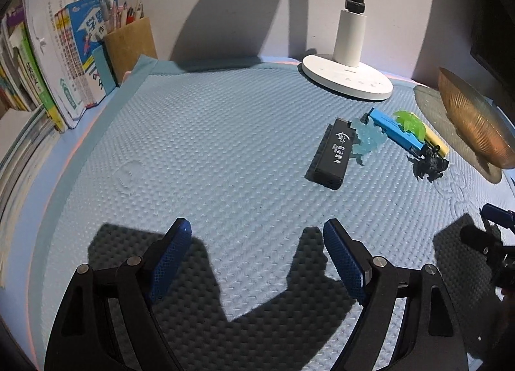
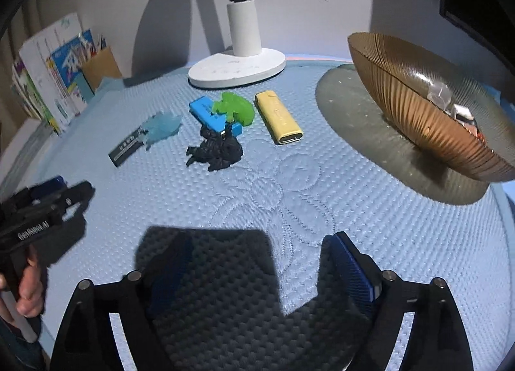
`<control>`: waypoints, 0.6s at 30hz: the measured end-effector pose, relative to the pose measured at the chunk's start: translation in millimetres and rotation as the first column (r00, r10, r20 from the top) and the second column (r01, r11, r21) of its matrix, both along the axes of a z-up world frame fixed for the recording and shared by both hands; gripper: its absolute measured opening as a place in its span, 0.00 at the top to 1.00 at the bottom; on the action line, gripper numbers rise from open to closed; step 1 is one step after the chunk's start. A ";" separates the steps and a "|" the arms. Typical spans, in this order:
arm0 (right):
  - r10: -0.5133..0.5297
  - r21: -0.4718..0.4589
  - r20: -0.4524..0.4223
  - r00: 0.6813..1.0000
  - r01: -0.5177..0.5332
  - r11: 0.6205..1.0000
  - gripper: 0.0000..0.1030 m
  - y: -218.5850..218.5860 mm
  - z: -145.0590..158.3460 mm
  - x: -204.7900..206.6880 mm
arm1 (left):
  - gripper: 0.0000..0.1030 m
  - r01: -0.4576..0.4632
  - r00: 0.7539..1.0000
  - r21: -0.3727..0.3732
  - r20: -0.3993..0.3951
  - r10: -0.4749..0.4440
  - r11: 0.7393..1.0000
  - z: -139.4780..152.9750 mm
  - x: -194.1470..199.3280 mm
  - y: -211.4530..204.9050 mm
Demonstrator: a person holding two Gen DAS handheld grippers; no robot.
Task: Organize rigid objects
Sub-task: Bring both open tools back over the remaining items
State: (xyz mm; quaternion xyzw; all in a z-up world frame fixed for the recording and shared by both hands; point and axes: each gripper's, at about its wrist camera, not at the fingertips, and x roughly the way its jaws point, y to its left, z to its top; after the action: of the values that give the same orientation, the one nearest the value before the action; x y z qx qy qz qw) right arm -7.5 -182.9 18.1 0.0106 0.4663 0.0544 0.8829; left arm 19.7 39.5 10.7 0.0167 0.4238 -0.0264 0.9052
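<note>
The mat [image 2: 322, 178] is quilted, dimpled cloth – matt. The bowl [image 2: 418, 107] looks like ribbed amber glass, glossy. The lamp base [image 2: 235, 68] is smooth white plastic; the pen holder [image 1: 130, 46] – rough brown cardboard.

1. Lamp base [image 2: 236, 68] stood at back of mat [image 2: 289, 194], by wall.
2. Small items cluster [image 2: 219, 126] lay just in front of lamp.
3. Bowl [image 2: 418, 107] sat right of cluster.
4. Books [image 1: 54, 59] + pen holder [image 1: 130, 42] stood far left.

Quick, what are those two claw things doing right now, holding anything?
Left gripper: open, holding nothing.
Right gripper: open, holding nothing.
</note>
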 end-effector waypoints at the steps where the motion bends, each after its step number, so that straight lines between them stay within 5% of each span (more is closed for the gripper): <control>1: 0.003 -0.020 -0.005 1.000 -0.004 1.000 0.15 3.3 -1.2 1.3 | 0.19 -0.001 1.000 0.000 -0.001 0.001 1.000 -0.7 0.4 -0.7; 18: 0.010 -0.049 -0.027 1.000 -0.012 0.999 0.11 4.8 -2.2 3.4 | 0.19 0.016 1.000 0.022 -0.012 -0.016 1.000 -0.1 0.7 -5.8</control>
State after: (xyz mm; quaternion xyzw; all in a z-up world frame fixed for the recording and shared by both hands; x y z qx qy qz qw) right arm -4.1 -178.1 15.9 -0.0129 0.4795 0.0475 0.8762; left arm 20.4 33.7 10.6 0.0299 0.4293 -0.0293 0.9022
